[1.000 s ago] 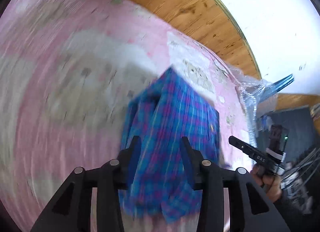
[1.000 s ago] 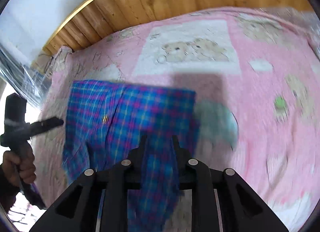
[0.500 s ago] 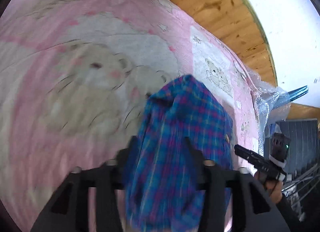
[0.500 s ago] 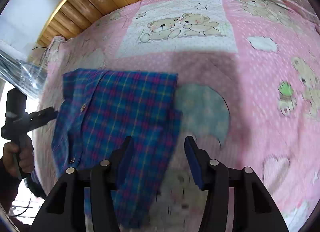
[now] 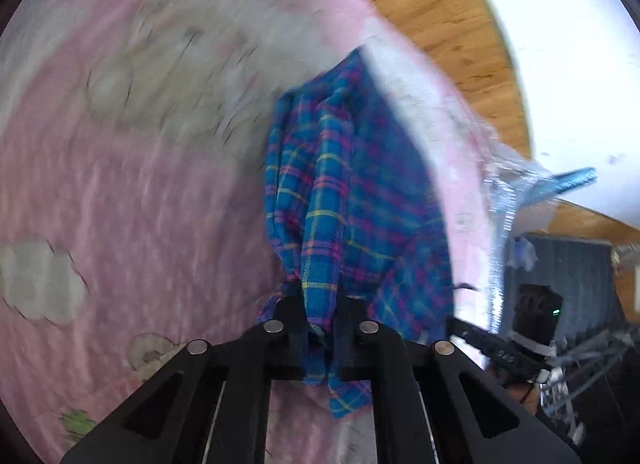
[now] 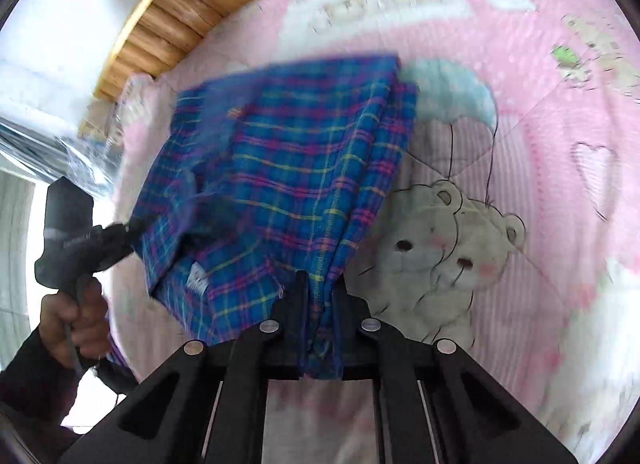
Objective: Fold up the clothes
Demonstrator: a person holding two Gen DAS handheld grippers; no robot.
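Left claw [image 5: 320, 318]: jaws nearly closed, pinching a bunched fold of the plaid shirt [image 5: 352, 191]. Cloth hangs through the gap and a short tail drops below the jaws. Right claw [image 6: 320, 296]: same state, jaws drawn tight on a gathered edge of the shirt [image 6: 288, 183], fabric wedged between the fingers and trailing down behind them

Shirt: blue plaid w/ pink + yellow lines, lifted off the bed at both grip pts, slack in between. Far part looks to lie on or just over the quilt [image 6: 560, 103]; contact unclear, edges motion-blurred. White label visible on the inner side [image 6: 198, 278], lower left in right wrist view

Quilt: pink, printed w/ two teddy bears [image 6: 448, 248] just right of the right claw, a blue umbrella shape above them, a heart outline further right. In left wrist view the quilt [image 5: 140, 223] is heavily blurred; bear print only vaguely legible

Cross views: left claw body seen in right wrist view at left, held by a hand [image 6: 76, 324] in a dark sleeve, its front end at the shirt's left edge. Right claw unit seen in left wrist view, lower right [image 5: 520, 332], green LED lit

Bkgd: wooden headboard [image 6: 172, 19] curves along the bed's far edge, white wall above; clear plastic wrap [image 5: 508, 183] at the bed corner
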